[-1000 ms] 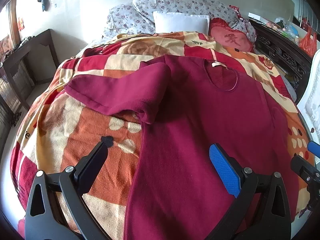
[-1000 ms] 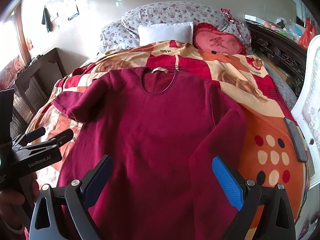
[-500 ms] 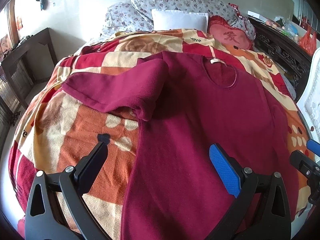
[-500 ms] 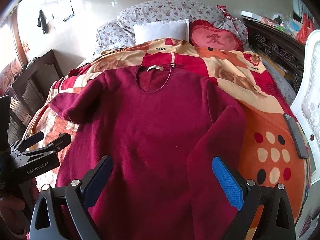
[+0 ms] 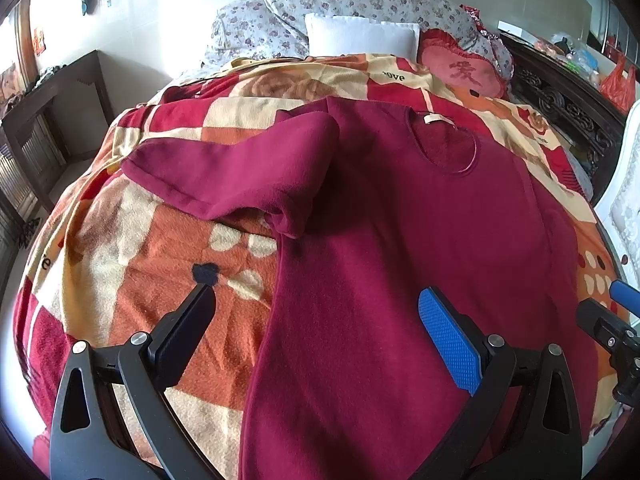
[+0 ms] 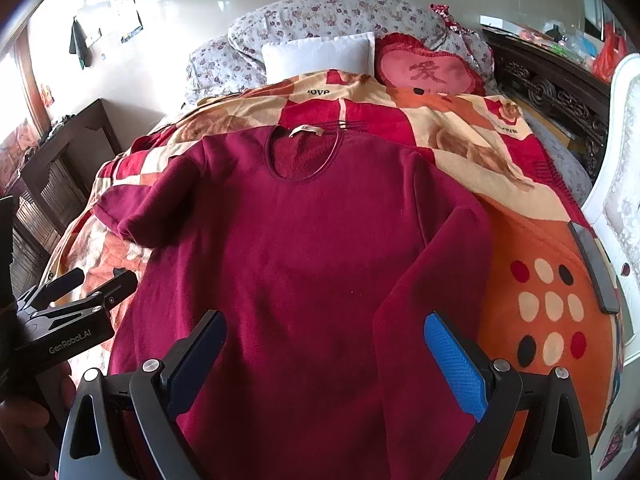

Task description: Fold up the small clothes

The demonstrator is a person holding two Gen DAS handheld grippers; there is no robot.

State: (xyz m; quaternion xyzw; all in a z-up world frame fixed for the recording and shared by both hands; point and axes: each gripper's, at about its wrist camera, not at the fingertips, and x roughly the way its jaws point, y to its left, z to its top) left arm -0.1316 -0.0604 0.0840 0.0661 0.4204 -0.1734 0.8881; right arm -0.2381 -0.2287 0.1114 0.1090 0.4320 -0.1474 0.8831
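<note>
Both grippers hover spread above the near hem of a maroon sweater.

The left gripper (image 5: 316, 308) and right gripper (image 6: 324, 332) gape empty; the sweater (image 6: 312, 248) lies flat beyond them on the patterned blanket (image 6: 548, 280), neckline toward the pillows (image 6: 320, 56).

A dark red sweater (image 6: 304, 264) is lying flat on a patterned blanket (image 6: 536, 280), neckline toward the pillows (image 6: 320, 54). The right gripper (image 6: 326, 354) is hovering over its lower half with fingers spread wide and holding nothing. The left gripper (image 6: 96, 284) is showing at the left edge, just beside the sweater's side.
</note>
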